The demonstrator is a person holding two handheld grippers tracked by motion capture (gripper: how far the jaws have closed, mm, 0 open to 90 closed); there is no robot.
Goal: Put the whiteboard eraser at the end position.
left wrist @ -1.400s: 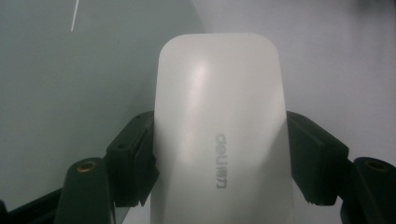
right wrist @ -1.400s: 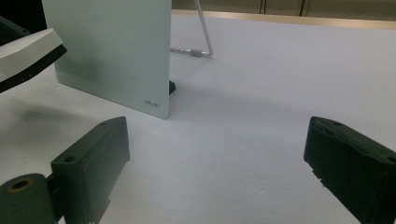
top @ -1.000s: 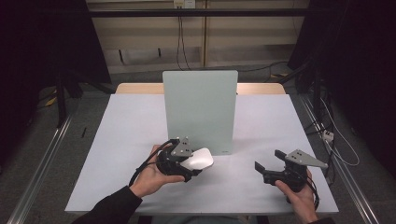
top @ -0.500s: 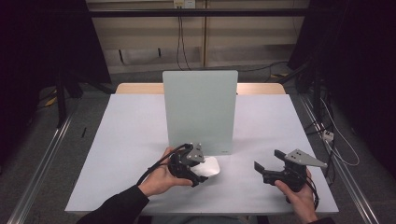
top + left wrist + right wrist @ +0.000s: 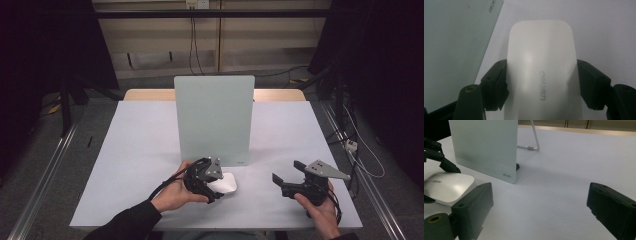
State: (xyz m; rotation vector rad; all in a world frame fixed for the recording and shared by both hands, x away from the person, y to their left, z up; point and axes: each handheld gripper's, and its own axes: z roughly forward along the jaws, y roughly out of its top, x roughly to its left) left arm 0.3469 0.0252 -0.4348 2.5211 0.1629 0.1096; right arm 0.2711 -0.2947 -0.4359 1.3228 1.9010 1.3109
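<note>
While the left gripper clamps the smooth white plastic computer mouse by its flanks, just before the upright pale-green panel, we judge it light, rigid, slippery.

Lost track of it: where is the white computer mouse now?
High view: the white computer mouse sits clamped in the left tongs, just before the upright pale green panel's lower edge.
</note>
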